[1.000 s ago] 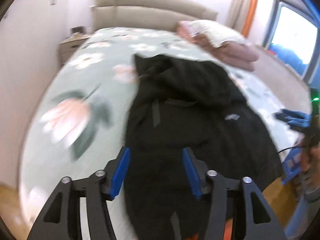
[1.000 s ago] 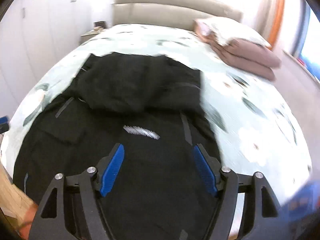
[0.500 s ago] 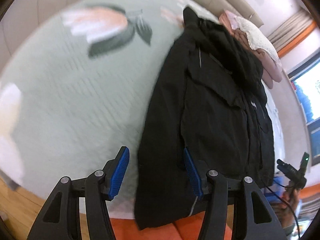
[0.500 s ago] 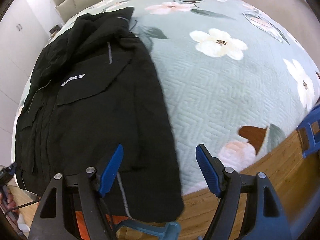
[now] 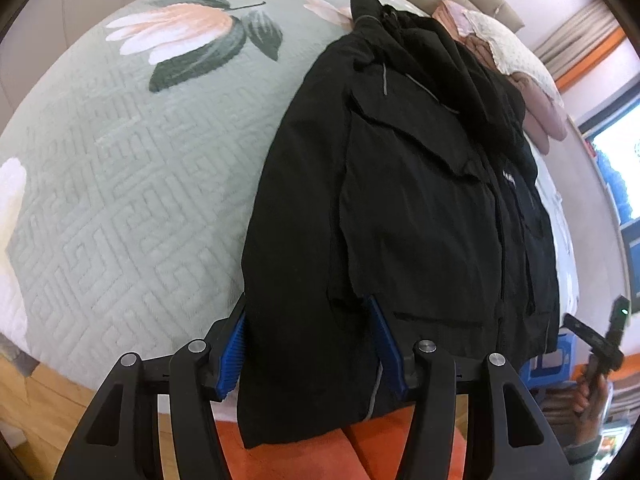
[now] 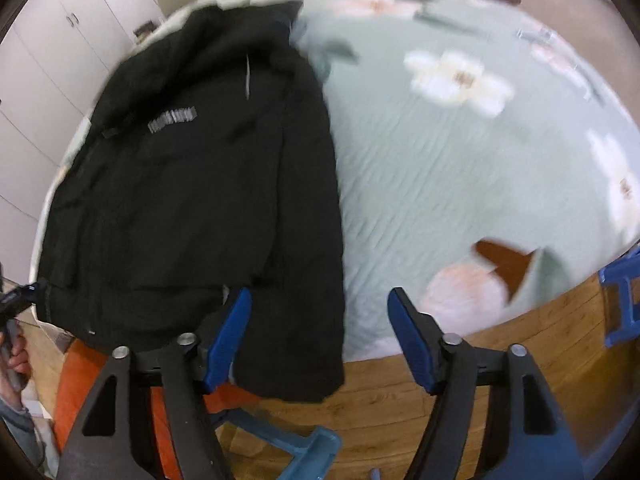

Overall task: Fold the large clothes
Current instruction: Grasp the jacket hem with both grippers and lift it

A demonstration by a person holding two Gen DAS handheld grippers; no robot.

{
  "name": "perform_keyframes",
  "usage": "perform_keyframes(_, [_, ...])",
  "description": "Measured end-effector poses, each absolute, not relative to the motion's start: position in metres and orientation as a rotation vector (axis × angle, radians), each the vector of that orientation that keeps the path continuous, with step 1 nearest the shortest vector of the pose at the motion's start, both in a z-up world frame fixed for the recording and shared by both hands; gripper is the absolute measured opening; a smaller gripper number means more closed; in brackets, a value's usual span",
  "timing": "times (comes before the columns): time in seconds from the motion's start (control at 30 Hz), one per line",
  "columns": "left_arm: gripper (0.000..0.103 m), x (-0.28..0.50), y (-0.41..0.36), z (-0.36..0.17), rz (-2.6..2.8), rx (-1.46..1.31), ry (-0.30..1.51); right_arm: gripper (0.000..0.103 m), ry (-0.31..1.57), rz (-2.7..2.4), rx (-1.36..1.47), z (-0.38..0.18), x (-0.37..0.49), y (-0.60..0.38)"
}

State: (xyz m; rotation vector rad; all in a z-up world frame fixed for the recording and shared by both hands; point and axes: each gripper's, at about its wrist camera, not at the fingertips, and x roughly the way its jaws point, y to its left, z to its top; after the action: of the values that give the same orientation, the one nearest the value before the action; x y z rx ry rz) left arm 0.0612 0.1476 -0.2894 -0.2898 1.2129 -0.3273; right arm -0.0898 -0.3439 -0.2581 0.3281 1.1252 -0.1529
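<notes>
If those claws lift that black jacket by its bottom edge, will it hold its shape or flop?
Probably flop: the black jacket already droops over the bed's edge. Its layered panels look thick, so likely heavyish and sagging.

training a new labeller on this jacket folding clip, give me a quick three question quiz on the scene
1. True or false: the black jacket hangs over the near edge of the bed.
2. Which part of the jacket lies between the fingers of the left gripper? A) hood B) bottom of a sleeve C) chest logo
3. Fill in: the flowers are printed on a pale ____ bedspread.

Key:
1. True: its hem and sleeve ends drop past the edge.
2. B. The right gripper straddles the other sleeve, its jaws having just been closing.
3. Green.
</notes>
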Motion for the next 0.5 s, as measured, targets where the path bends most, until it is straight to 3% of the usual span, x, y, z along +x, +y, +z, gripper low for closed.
perform_keyframes(0.13, [0.056,0.061,0.142,-0.293,-0.306,-0.273,1.218,0.067,1.155,-0.097,0.409,-0.289,-0.083,-0.341])
perform_keyframes(0.17, [0.049,0.061,0.139,-0.290,-0.299,-0.259,1.220,0.060,1.152,-0.092,0.405,-0.289,-0.082,-0.338])
perform_keyframes(0.2, [0.025,0.061,0.136,-0.288,-0.318,-0.268,1.224,0.050,1.154,-0.084,0.371,-0.285,-0.081,-0.332])
perform_keyframes(0.23, [0.019,0.059,0.133,-0.284,-0.351,-0.289,1.219,0.043,1.153,-0.074,0.341,-0.279,-0.080,-0.326])
perform_keyframes(0.27, [0.019,0.058,0.131,-0.278,-0.374,-0.297,1.203,0.035,1.141,-0.059,0.323,-0.271,-0.081,-0.320])
perform_keyframes(0.4, [0.019,0.051,0.130,-0.248,-0.576,-0.440,1.098,0.035,1.068,0.063,0.337,-0.239,-0.085,-0.304])
perform_keyframes(0.5, [0.025,0.054,0.131,-0.252,-0.631,-0.512,1.098,0.040,1.112,0.083,0.384,-0.249,-0.078,-0.304])
